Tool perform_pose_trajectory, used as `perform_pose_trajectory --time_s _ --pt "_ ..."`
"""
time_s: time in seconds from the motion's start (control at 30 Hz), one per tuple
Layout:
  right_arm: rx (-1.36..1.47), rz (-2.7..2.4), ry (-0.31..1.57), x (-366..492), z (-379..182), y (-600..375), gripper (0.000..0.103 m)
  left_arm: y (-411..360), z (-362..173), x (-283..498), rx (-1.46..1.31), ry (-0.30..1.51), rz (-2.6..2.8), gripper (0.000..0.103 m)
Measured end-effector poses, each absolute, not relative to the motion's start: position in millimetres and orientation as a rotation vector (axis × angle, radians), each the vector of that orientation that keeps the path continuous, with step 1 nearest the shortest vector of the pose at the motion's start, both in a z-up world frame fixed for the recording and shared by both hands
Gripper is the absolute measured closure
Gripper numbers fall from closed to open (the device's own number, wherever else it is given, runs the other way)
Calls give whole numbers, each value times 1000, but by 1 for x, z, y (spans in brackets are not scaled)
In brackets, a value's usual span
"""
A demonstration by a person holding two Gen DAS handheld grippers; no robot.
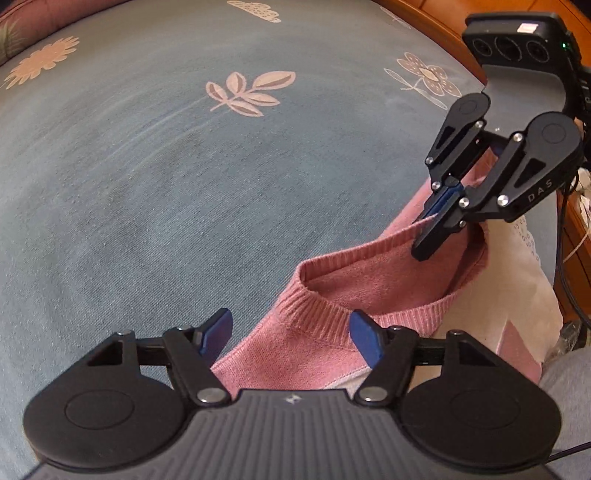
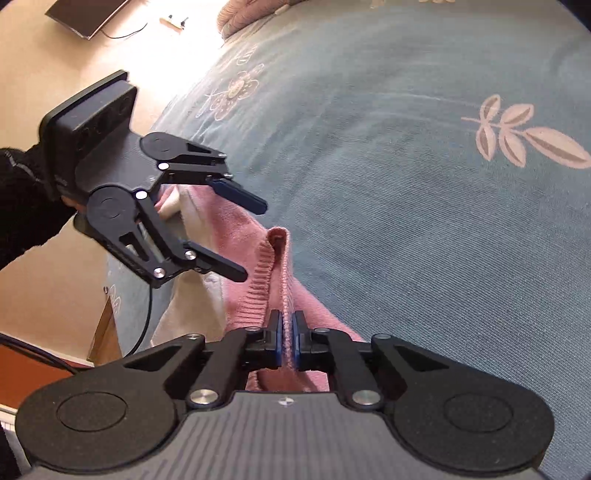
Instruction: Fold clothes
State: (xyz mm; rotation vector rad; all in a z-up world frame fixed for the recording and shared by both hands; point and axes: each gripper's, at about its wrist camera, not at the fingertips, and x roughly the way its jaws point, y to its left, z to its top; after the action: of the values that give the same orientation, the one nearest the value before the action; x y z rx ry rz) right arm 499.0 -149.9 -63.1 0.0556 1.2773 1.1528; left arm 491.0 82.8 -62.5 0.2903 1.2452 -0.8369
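Observation:
A pink knit sweater (image 1: 317,350) with a ribbed neckline hangs at the near edge of the blue bed cover (image 1: 166,166). My right gripper (image 2: 288,332) is shut on the ribbed collar of the sweater (image 2: 266,266), and it shows as a closed clamp on the collar's far side in the left wrist view (image 1: 430,236). My left gripper (image 1: 291,332) is open, its blue pads either side of the near collar without pinching it. In the right wrist view the left gripper (image 2: 251,240) hovers open over the sweater. A white garment (image 1: 517,295) lies partly under the pink one.
The blue cover with flower and leaf prints (image 1: 251,92) spreads wide ahead. A wooden bed frame (image 1: 443,22) runs along the right edge. A sleeve in black (image 2: 22,206) holds the left gripper. Cables (image 1: 569,266) hang at the right; pale floor (image 2: 44,288) lies beside the bed.

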Motion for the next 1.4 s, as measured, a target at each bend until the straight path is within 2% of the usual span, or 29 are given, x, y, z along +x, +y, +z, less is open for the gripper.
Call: perform_pose_trajectory --time_s 0.3,0.43,0.5,0.53,0.57,0.63,0.7,0.73,0.83,0.87,0.9,0.97,1.17,1.4 --pt "-234 1357 1252 453 -47 -119 94 44 -56 478 744 1191 -1162 34" --pt "-324 1405 1272 430 -58 -109 94 26 -58 454 956 1087 -1303 34" --pt "-337 1413 1277 423 -60 -107 94 21 -59 444 1038 1053 -1386 42" --pt "-341 1413 1277 422 -61 -107 94 19 -61 440 1075 1048 -1427 56" --pt "-345 1411 1276 422 -62 -107 94 17 -62 436 1123 1037 -1461 66" --pt "-361 1383 1268 425 -57 -114 94 16 -64 428 1203 1007 -1516 69" --pt "-379 1352 1259 428 -51 -123 93 17 -64 426 1236 1006 -1536 79" --pt "-388 1336 1254 430 -48 -127 92 18 -62 425 1232 1007 -1532 89" --pt "-415 1289 1239 435 -40 -140 83 21 -58 425 1206 1012 -1511 91" --pt "-423 1273 1234 437 -37 -144 74 23 -56 425 1192 1019 -1504 92" --pt "-432 1257 1229 439 -34 -149 57 24 -55 424 1175 1023 -1500 92" --pt "-449 1225 1219 442 -28 -157 42 27 -53 423 1150 1030 -1487 92" --pt "-573 1162 1214 447 -16 -184 41 22 -57 427 1095 1060 -1435 92" --pt "-846 1296 1254 393 -42 -190 41 24 -60 428 1045 1083 -1383 92"
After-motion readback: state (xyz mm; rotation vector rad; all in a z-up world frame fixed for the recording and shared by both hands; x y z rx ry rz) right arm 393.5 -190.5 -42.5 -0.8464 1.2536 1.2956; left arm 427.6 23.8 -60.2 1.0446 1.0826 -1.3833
